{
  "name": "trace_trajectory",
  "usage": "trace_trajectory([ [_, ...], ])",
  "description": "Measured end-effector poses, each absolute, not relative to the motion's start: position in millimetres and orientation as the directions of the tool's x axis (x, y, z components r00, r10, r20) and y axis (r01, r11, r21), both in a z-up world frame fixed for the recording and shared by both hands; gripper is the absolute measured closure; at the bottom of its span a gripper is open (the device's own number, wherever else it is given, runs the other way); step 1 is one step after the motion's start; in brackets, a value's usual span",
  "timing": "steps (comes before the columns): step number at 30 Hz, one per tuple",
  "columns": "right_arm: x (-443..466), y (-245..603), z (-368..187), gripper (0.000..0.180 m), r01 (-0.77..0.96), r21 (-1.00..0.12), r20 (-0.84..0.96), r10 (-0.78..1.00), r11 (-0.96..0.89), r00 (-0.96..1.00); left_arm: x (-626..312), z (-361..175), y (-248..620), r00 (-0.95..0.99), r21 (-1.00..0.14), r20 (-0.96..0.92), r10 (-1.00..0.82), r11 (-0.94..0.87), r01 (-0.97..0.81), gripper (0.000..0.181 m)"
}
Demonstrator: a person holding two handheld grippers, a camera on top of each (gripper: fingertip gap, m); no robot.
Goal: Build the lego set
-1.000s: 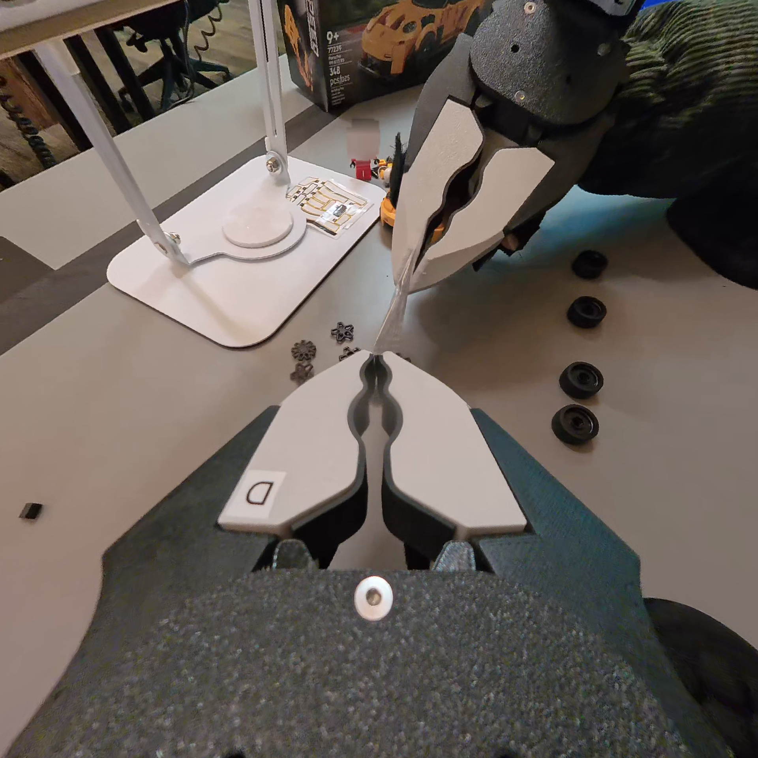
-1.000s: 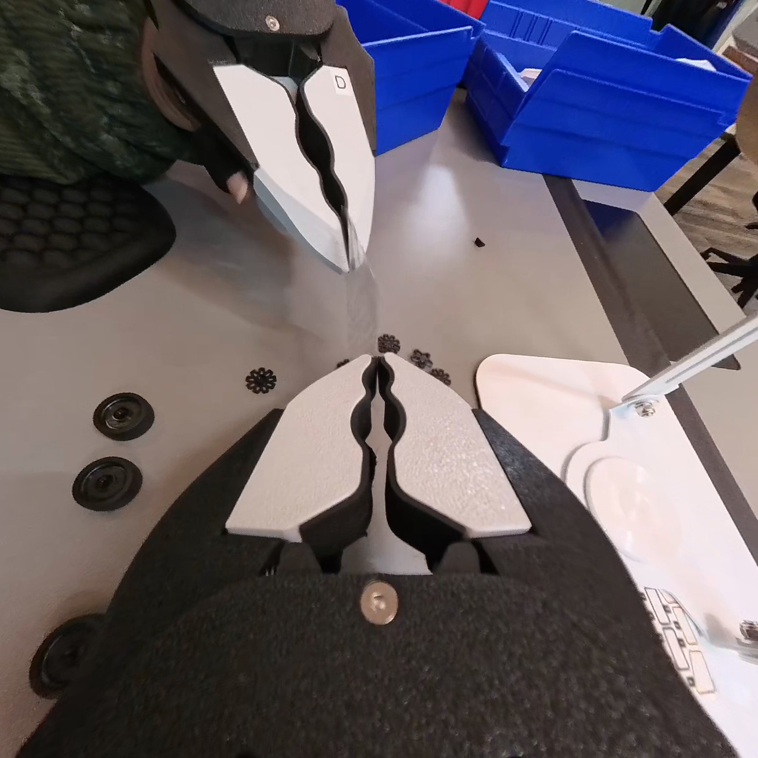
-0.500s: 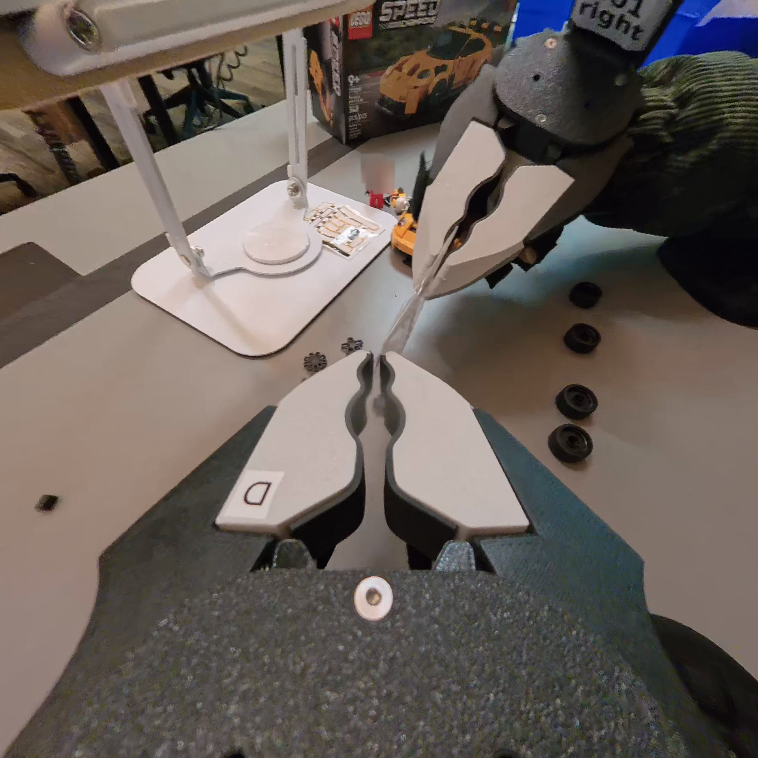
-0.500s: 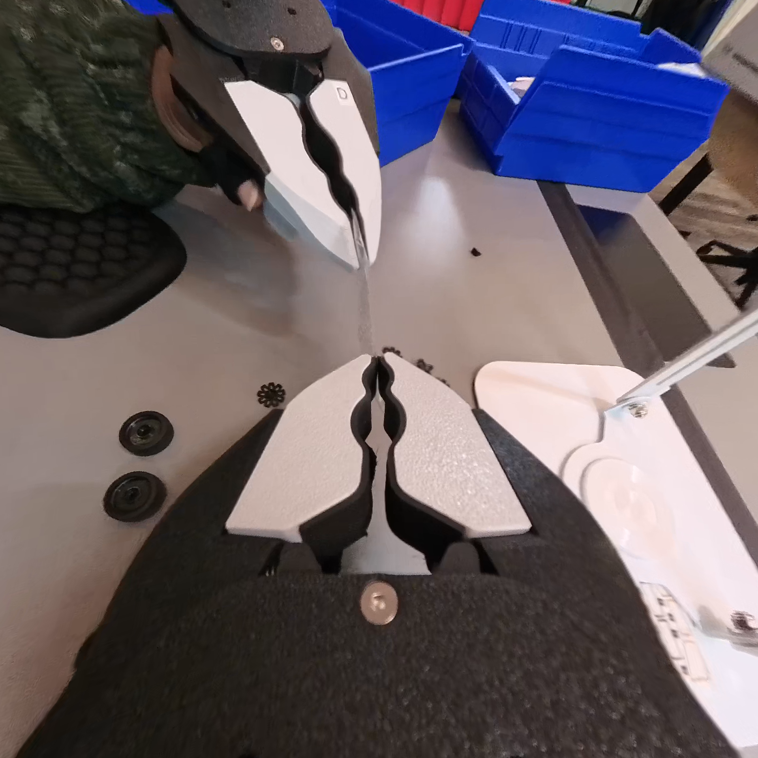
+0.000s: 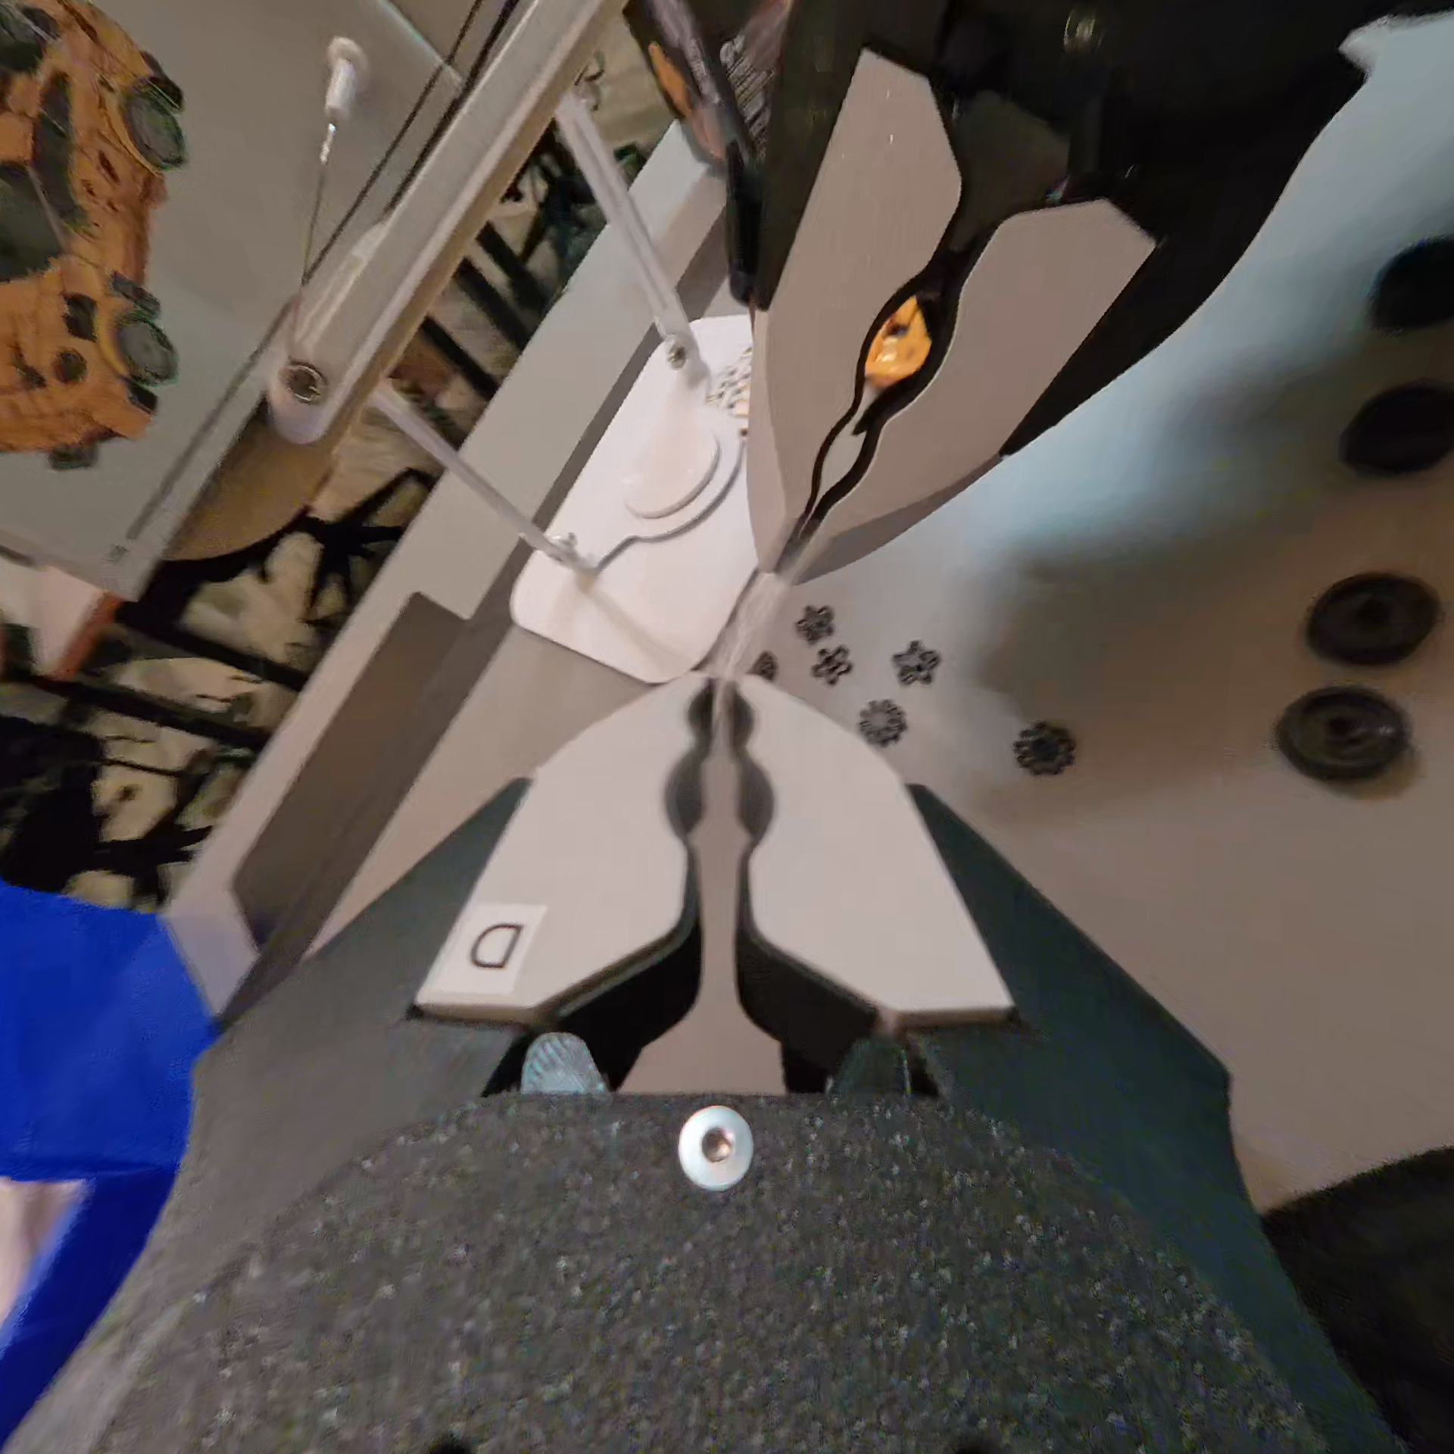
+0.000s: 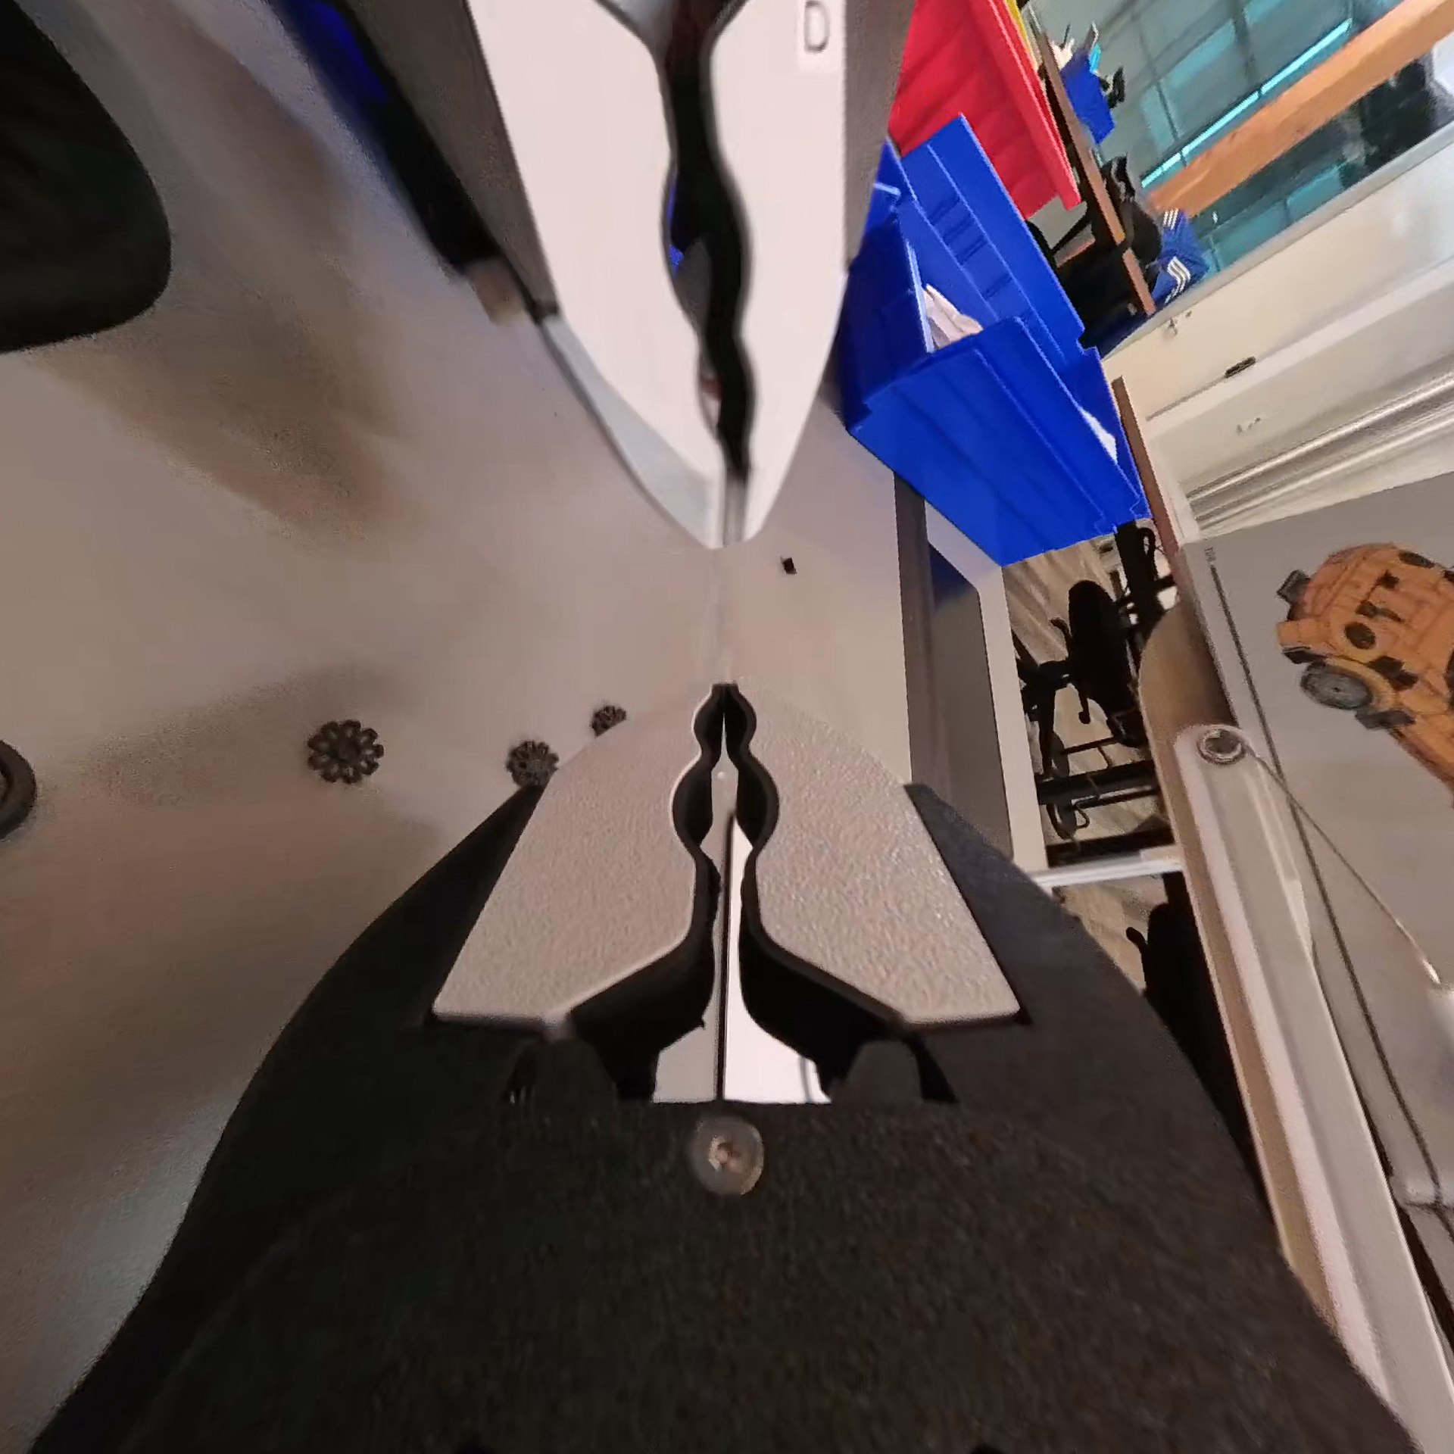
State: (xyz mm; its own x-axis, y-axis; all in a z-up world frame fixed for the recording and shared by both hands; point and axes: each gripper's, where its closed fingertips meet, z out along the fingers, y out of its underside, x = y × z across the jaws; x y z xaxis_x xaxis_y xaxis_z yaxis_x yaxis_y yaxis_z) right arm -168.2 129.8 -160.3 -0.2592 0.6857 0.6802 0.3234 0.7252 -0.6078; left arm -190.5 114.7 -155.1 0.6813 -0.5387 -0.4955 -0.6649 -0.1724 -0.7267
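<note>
Spanning both gripper tips: clear plastic bag (image 5: 747, 629).

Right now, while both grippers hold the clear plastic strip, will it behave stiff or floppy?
Probably floppy: the clear plastic strip looks film-thin and is straight only because the left gripper and right gripper hold it taut. Likely very light; it may tear or slip if pulled harder.

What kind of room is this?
Probably a workshop or lab: stacked blue storage bins beside a grey worktable, office chairs behind, and small black wheels laid out for building.
</note>
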Motion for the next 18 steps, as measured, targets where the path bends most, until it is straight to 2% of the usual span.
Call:
trace_trajectory([
  [3,-169,142,-153,0.179,0.357,-0.649,0.656,0.732,0.672,-0.185,-196,-151,120,0.674,-0.688,-0.569,-0.471,-0.176,-0.704,0.181],
  [5,-159,154,-153,0.164,0.404,-0.692,0.596,0.789,0.599,-0.149,-210,-152,127,0.641,-0.615,-0.660,-0.391,-0.209,-0.760,0.181],
  [8,-134,166,-148,0.165,0.407,-0.755,0.525,0.846,0.514,-0.093,-233,-170,138,0.609,-0.516,-0.729,-0.313,-0.333,-0.789,0.181],
  [12,-89,173,-143,0.165,0.411,-0.819,0.432,0.902,0.401,-0.019,-260,-207,145,0.590,-0.393,-0.742,-0.318,-0.507,-0.767,0.181],
  [15,-52,171,-139,0.165,0.389,-0.879,0.313,0.949,0.275,0.035,-272,-229,144,0.670,-0.398,-0.665,-0.329,-0.603,-0.691,0.178],
  [16,-41,168,-136,0.166,0.367,-0.905,0.248,0.968,0.214,0.046,-273,-235,143,0.720,-0.434,-0.615,-0.321,-0.625,-0.649,0.172],
  [18,-21,161,-130,0.166,0.310,-0.947,0.109,0.992,0.084,0.065,-274,-242,141,0.828,-0.504,-0.481,-0.287,-0.682,-0.530,0.148],
])
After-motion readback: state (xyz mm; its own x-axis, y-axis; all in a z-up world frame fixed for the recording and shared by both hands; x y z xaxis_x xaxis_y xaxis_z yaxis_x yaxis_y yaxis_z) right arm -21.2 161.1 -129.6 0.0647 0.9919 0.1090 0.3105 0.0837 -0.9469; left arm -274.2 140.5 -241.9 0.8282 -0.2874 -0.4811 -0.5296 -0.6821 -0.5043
